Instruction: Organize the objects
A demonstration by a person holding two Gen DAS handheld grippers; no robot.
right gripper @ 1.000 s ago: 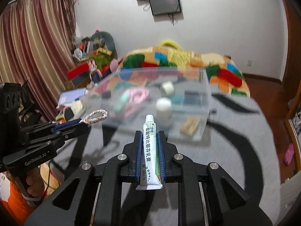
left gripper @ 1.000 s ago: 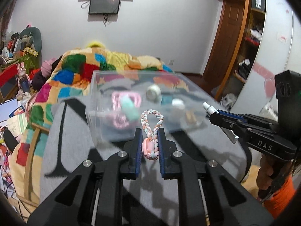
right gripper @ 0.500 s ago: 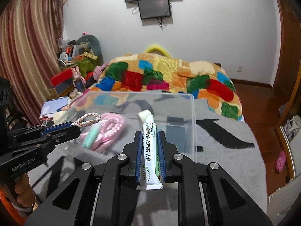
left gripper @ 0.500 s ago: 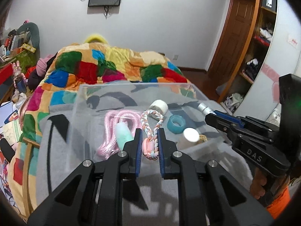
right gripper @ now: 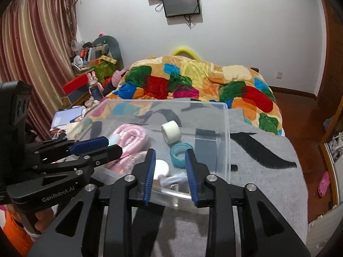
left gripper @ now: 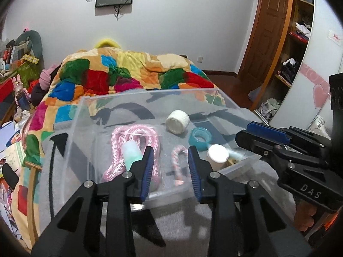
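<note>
Below the open left hand-held gripper (left gripper: 170, 167) lies the braided rope (left gripper: 178, 159).

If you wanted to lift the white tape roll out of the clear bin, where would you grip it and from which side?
I would come straight down from above, since the clear bin is open only at the top. The white tape roll lies tilted on its side, so one finger on each flat end face should hold it better than pinching its curved, likely slippery band.
</note>
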